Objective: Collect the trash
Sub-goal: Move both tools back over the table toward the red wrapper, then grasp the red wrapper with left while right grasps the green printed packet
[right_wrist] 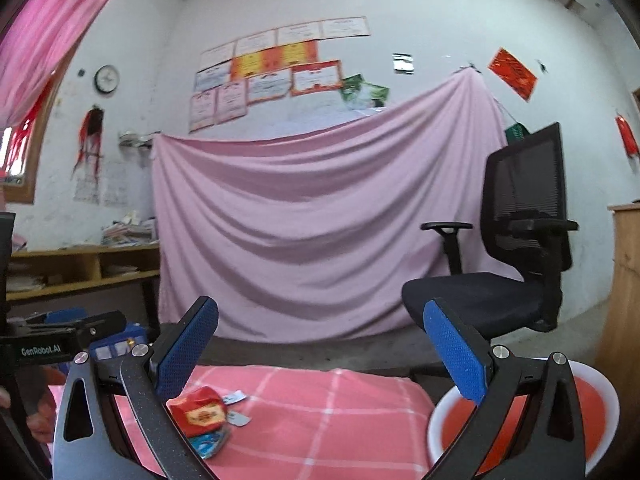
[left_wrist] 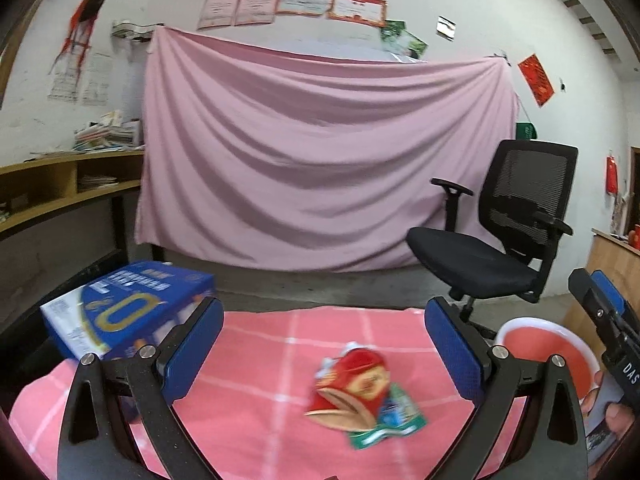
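Left hand-held gripper and right hand-held gripper: blue dimpled pads spread wide, nothing between. Crumpled red snack wrapper, print blurred, atop green and blue packets on pink checked cloth over worktop. White-rimmed red bin, partly hidden behind linkage. "GenRobot.AI" legible on black housing.

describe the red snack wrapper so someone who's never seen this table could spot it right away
Start at the table covered with the pink checked cloth. Near its middle, between the blue box at one end and the white bowl with a red inside at the other, lies a small heap of wrappers. The red wrapper is the crumpled one on top, above the flat green-blue packet.
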`<state>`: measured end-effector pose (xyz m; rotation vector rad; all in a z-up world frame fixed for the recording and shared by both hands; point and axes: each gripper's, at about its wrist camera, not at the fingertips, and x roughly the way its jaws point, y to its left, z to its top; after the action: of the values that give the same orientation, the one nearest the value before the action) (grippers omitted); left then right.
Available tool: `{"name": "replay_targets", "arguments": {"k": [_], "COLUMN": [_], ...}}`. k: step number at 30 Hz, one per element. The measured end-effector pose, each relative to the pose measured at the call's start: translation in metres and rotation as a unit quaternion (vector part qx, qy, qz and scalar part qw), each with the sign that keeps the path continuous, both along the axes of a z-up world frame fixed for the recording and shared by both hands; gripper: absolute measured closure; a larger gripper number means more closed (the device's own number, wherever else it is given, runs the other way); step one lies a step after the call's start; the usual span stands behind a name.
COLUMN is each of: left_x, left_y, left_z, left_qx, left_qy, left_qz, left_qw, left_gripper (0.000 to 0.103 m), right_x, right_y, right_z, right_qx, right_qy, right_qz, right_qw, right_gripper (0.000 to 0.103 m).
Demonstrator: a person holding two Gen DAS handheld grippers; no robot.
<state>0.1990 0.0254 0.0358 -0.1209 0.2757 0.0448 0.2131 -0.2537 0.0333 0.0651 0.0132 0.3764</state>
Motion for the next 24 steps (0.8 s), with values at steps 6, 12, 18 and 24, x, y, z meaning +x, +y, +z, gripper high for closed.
{"name": "replay_targets", "arguments": {"k": [6,12,18,24], "left_x": [-0.006,0.008,0.036,0.065], "left_y": [0.032,0.047,0.048,0.043], "left_z": [-0.032,-0.042,-0.053,-0.070], "left_qx": [0.001,-0.051,-0.071,-0.096], "left_qy": [0.046,0.104,0.187,0.267], "left_qz": [0.005,-0.003,-0.027,-0.093], "left_qw": [0.9989,0.9932,0.9794,0.9542], "left_gripper": [0.004,0.004,0.004,0.016], "right_x": [0.014,0.042,0.062,0.068], "right_y": [0.025,0.048,0.053,0.057], "right_z": [-0.012,-0.032,-0.047,-0.054], "right_qx": [-0.037,-0.100,-0.121,-0.134], "right_qy": [0.043,0.133,0.195,0.225], "right_qz": [0.030,0.019,0.026,0.038], "right_qw": [0.998,0.986,0.973,0.964], "right_gripper": [0.000,0.000,0.000,0.000]}}
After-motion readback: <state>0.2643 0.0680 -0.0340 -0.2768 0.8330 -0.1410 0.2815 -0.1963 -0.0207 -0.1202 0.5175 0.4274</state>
